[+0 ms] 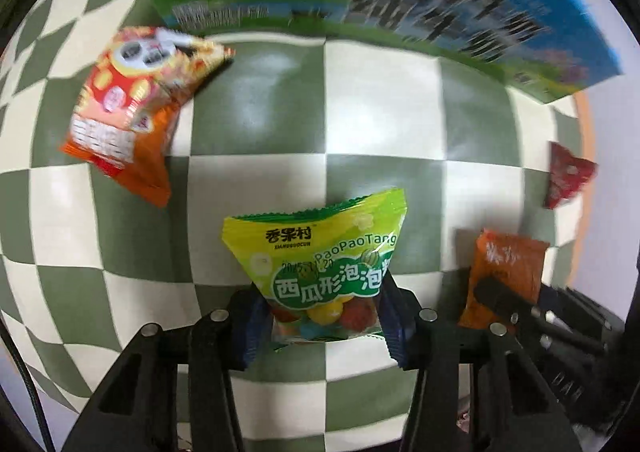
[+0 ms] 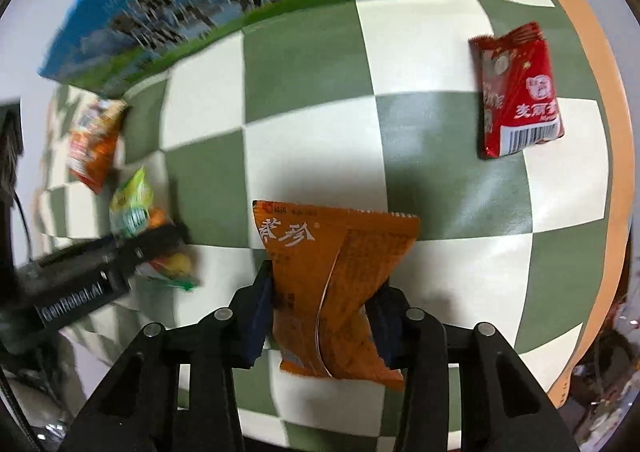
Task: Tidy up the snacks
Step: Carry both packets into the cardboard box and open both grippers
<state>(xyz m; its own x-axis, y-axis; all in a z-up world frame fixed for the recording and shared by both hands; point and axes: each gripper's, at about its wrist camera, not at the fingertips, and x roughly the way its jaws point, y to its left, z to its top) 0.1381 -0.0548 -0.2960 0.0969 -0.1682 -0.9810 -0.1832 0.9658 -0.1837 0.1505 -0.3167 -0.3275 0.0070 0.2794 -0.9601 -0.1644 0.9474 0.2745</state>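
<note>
My left gripper (image 1: pixel 324 316) is shut on a green and yellow bubble-gum packet (image 1: pixel 320 256), its pads pressing the packet's lower sides above the checked cloth. My right gripper (image 2: pixel 324 316) is shut on a crumpled orange snack packet (image 2: pixel 332 276); that packet (image 1: pixel 504 272) also shows at the right of the left wrist view. An orange and red snack bag (image 1: pixel 124 108) lies on the cloth to the left. A red packet (image 2: pixel 516 92) lies flat at the far right. The left gripper with its green packet (image 2: pixel 132 208) appears at the left of the right wrist view.
A large blue and green carton (image 1: pixel 360 0) with a meadow print stands along the far side of the green and white checked cloth (image 2: pixel 312 92). The cloth's orange border (image 2: pixel 608 132) marks the table's right edge.
</note>
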